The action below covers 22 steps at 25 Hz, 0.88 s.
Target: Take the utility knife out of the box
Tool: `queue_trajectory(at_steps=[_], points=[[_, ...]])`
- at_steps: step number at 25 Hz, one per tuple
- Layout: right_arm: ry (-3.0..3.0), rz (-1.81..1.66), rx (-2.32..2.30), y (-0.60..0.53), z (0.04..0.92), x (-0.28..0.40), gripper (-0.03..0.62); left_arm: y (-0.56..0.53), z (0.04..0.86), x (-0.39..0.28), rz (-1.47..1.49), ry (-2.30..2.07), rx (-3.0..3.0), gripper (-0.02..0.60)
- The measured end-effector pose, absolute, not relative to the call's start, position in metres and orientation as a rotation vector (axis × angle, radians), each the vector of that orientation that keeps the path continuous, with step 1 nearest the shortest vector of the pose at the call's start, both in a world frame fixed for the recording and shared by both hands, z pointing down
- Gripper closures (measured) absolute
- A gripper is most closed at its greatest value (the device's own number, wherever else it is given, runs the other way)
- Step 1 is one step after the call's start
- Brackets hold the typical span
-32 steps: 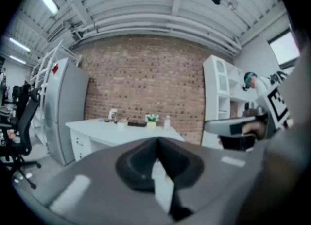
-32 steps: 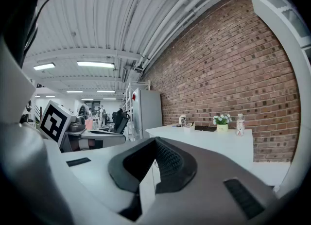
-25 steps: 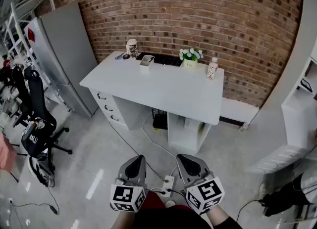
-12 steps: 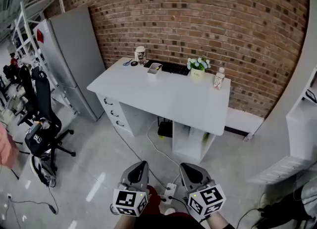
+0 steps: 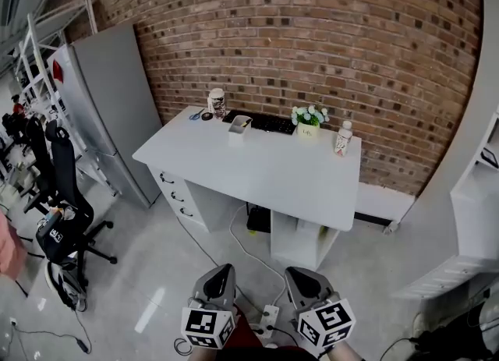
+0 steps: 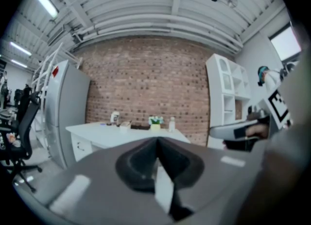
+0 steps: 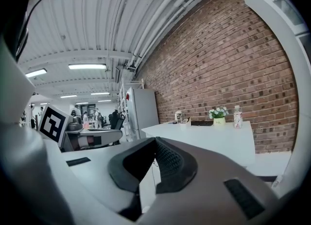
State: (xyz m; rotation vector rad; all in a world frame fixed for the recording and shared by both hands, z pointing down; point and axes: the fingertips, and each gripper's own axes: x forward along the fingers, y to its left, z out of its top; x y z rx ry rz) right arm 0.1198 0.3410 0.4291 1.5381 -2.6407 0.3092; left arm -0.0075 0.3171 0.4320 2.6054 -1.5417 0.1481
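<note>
Two grippers are at the near edge of the head view, side by side and pointing toward the desk (image 5: 257, 166). The left gripper (image 5: 224, 270) has its jaws fully together, and its own view shows nothing between them. The right gripper (image 5: 293, 272) is just beside it. Its jaws also meet at the tips and it holds nothing. Each gripper carries its marker cube at the near end.

Both grippers are well apart from the desk, with bare floor (image 5: 156, 274) between. A white power strip (image 5: 270, 318) with its cable lies on the floor just beyond the two grippers.

The white desk stands against the brick wall (image 5: 312, 32). The box (image 5: 238, 125) is small and open at the top. It is on the far left part of the desk, just left of the black keyboard (image 5: 269, 123). The utility knife (image 5: 242, 122) seems to be the thin thing lying in the top of the box, but it is too small to be sure.

Left of the box stands a cup (image 5: 217, 103), with some small dark things beside it. Right of the keyboard is a flower pot (image 5: 309, 117) with white flowers, and further right a bottle (image 5: 341, 138).

A tall grey cabinet (image 5: 109, 110) stands left of the desk, and nearer on the left there is a black office chair (image 5: 61, 196). A white shelf unit (image 5: 475, 203) is at the right edge.
</note>
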Motion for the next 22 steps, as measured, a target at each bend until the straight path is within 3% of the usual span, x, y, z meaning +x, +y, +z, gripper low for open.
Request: queue_trajectory(at_steps=[22], points=[[-2.580,0.329,1.542,0.184,0.446,0.038,0.586,0.163,0.460,-0.085,0.158,-1.498,2.556,0.578]])
